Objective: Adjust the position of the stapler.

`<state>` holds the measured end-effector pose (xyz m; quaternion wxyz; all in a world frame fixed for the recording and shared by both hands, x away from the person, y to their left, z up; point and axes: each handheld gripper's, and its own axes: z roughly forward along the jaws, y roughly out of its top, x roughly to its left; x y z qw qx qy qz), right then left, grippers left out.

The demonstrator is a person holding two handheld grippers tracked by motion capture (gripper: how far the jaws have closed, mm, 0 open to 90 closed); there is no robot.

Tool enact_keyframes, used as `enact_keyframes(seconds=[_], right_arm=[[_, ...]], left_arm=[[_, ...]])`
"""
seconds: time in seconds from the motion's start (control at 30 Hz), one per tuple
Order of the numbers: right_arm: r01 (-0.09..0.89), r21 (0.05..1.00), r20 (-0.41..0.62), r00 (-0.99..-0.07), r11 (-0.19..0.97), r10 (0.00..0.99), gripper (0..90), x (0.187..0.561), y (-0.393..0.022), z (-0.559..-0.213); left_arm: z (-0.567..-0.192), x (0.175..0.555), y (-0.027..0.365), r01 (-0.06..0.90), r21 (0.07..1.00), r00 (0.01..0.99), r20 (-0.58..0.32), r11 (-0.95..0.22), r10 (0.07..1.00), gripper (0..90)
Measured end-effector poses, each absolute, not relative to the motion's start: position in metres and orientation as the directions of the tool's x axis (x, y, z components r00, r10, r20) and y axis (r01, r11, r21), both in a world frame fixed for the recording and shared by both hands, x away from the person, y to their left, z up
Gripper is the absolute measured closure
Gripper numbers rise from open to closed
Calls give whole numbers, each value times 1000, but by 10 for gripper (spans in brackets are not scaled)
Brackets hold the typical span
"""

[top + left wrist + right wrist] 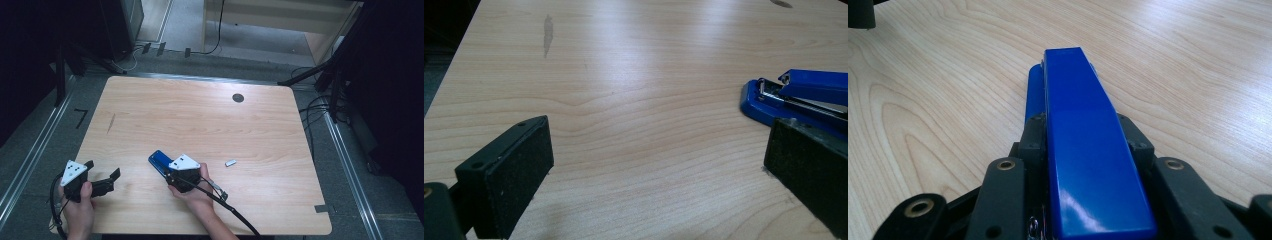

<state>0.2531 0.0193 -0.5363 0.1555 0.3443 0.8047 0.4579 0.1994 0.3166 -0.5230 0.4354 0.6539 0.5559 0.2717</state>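
The right gripper (pixel 172 175) has its jaws closed against the two long sides of the glossy blue plastic stapler (pixel 1083 150), which lies flat on the pale wood-grain counter (pixel 200 120) and juts forward out of the jaws; whether the pads press hard I cannot quite tell, though they sit flush on it in the right gripper view. Beyond the stapler's tip, bare wood runs on to the far edge.

The left gripper (pixel 102 184), near the counter's near-left corner, holds its jaws wide with nothing between them, and open wood ahead. Its own view shows what the right gripper view hides: the stapler's (pixel 794 97) top arm lifted slightly off the base at the mouth, with a metal strip between.

The high view adds a small silvery metal piece (pixel 230 163) lying apart on the right jaw's outer side, and a dark round grommet hole (pixel 238 98) near the far edge.
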Motion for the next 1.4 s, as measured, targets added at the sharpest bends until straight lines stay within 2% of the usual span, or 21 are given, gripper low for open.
enact_keyframes(seconds=[0.57,1.4], right_arm=[[354,845,18,-768,401,640,674,243,10,-531],[348,855,4,-745,383,667,674,237,-33,-526]], left_arm=[[-523,199,316,491,871,234,-126,-6,964,0],[-523,199,316,491,871,236,-120,-11,964,0]])
